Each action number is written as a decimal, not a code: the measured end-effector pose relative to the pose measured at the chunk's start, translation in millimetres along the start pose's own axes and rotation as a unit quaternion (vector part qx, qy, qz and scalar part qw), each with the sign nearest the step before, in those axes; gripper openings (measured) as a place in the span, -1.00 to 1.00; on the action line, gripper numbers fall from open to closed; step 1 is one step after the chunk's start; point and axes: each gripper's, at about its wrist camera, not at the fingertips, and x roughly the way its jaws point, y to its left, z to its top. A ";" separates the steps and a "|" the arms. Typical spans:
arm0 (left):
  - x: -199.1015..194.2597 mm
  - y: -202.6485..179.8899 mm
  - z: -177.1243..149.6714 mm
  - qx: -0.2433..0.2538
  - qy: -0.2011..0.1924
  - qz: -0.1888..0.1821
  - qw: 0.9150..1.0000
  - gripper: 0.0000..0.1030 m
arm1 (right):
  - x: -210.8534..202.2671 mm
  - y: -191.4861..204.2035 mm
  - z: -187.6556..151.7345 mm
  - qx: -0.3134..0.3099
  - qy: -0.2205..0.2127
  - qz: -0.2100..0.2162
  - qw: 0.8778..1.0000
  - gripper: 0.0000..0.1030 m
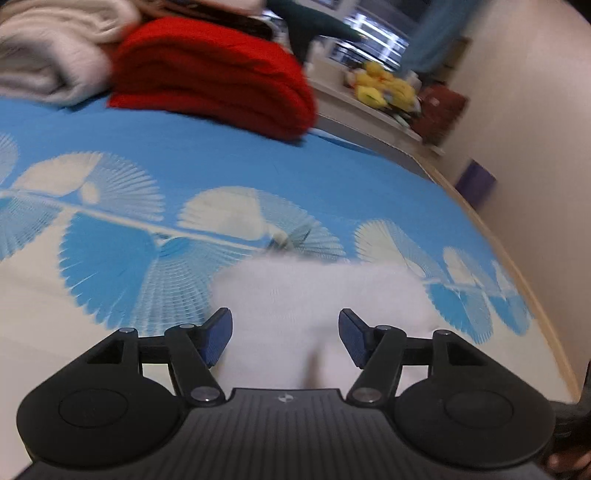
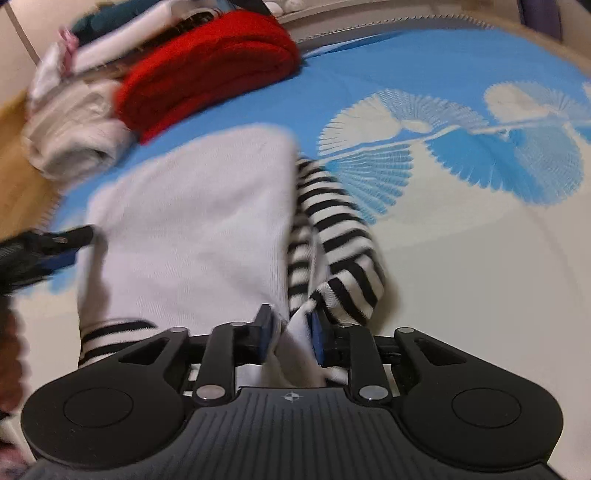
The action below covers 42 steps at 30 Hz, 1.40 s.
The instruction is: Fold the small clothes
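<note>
Blue-padded right gripper [image 2: 288,330] pinches the white garment [image 2: 192,221] with striped sleeves [image 2: 343,236]; left gripper [image 1: 286,334] hovers spread wide over its edge.

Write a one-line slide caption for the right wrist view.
Right gripper pinches the white garment with striped sleeves on the blue patterned bedsheet, beside a folded red sweater.

Cream wall [image 1: 535,110], perhaps window [image 1: 373,33]
</note>
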 end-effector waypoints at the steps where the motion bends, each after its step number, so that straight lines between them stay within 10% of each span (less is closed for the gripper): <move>1: -5.2 2.4 0.2 -0.003 0.004 -0.013 1.000 0.32 | 2.5 1.2 2.6 -0.010 -0.009 -0.026 1.000 -0.54; 7: -9.1 -23.4 -26.1 0.129 0.089 -0.024 0.987 0.29 | -23.2 -3.9 5.8 -0.009 -0.049 0.009 0.999 -0.42; 11: 18.5 -33.8 -69.7 0.221 0.175 0.037 0.959 0.29 | 3.8 9.3 -12.3 -0.078 0.059 0.016 0.995 -0.23; 14: -1.0 -32.8 -65.4 0.192 0.166 0.017 0.967 0.27 | 25.4 10.9 -30.4 -0.106 0.124 -0.027 0.986 -0.24; 17: -12.4 -28.5 -71.8 0.198 0.170 0.017 0.965 0.27 | 21.1 6.1 -30.0 -0.094 0.128 -0.028 0.987 -0.61; 20: 9.6 -23.7 -98.6 0.224 0.235 0.067 0.944 0.28 | 28.9 5.8 -47.9 -0.128 0.163 -0.095 0.974 -1.00; 25: -49.5 -51.4 -85.9 0.219 0.141 0.104 0.960 0.42 | -16.9 7.1 -37.9 -0.105 0.088 -0.076 0.988 -0.96; 27: -85.2 -60.9 -80.9 0.197 0.093 0.122 0.968 0.68 | -54.3 12.3 -32.5 -0.110 0.029 -0.081 0.990 -0.58; 29: -121.6 -70.8 -82.5 0.169 0.045 0.146 0.974 0.97 | -91.8 15.1 -34.5 -0.107 -0.026 -0.081 0.991 0.20; 31: -150.6 -81.1 -86.9 0.137 0.010 0.162 0.977 0.99 | -120.1 18.8 -44.0 -0.115 -0.060 -0.082 0.988 0.40; 42: -217.1 -135.9 -166.3 0.023 -0.029 0.150 0.988 0.99 | -207.8 50.1 -119.4 -0.128 -0.159 -0.067 0.977 0.76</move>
